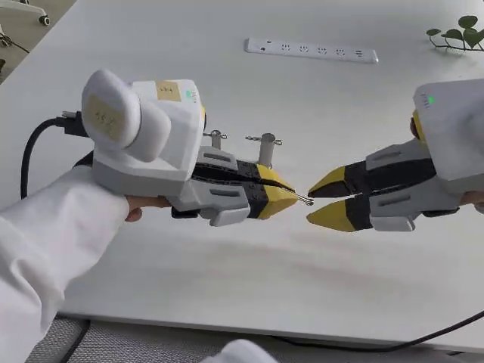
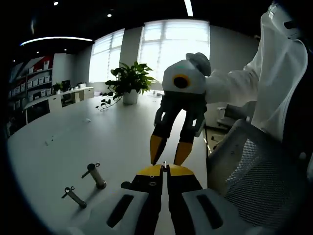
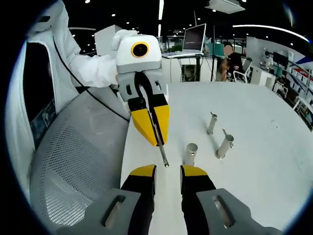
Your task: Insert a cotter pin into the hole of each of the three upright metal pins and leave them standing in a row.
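I see two metal pins (image 3: 225, 146) already fitted with cotter pins (image 3: 224, 132), the third pin (image 3: 190, 154) bare, my left tongs (image 1: 291, 198) clamped on the last cotter pin (image 3: 163, 152), and my right tongs (image 1: 321, 203) open beside its tip.

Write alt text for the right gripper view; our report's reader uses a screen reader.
The left gripper, shut on a cotter pin, points it toward the open right gripper. Three upright metal pins stand nearby on the white table.

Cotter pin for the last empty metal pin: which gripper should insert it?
Left, probably. The left gripper is shut on the cotter pin, tip sticking out; the right gripper is open and empty. The empty metal pin stands nearby.
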`<state>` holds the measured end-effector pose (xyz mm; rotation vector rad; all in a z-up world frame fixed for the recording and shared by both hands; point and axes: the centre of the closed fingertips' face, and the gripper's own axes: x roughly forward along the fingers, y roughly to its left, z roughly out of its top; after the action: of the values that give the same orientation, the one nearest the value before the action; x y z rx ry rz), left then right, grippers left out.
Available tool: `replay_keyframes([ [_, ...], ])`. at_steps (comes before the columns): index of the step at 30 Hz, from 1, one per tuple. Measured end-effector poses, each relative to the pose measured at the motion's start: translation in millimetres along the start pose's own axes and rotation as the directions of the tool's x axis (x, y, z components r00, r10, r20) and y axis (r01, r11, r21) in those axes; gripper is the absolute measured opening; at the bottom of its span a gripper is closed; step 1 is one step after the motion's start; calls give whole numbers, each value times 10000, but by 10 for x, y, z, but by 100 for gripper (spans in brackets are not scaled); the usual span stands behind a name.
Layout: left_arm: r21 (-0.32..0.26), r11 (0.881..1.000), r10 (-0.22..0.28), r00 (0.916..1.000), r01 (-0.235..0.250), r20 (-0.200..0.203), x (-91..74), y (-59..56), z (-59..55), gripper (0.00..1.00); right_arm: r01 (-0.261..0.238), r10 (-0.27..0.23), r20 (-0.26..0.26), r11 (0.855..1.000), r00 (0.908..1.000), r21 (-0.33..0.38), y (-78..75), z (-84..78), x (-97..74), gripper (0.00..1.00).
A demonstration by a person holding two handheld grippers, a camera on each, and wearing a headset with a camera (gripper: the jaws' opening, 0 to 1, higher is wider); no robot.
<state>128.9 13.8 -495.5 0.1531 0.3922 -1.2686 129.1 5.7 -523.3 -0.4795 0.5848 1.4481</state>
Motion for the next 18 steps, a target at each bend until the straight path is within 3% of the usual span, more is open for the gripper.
replay_keyframes([
  [2,421,9991,-45,9996,57,-295,5,-1,-44,0,-122,122,2,9999,9999,25,26,4,10,13],
  [11,649,9976,-231,9993,249,-281,32,-35,-21,0,-360,360,52,9993,9993,105,73,-2,46,1],
  [18,790,9961,-368,9984,402,-439,44,-52,-54,0,-563,562,72,9984,9984,53,121,-18,25,0],
])
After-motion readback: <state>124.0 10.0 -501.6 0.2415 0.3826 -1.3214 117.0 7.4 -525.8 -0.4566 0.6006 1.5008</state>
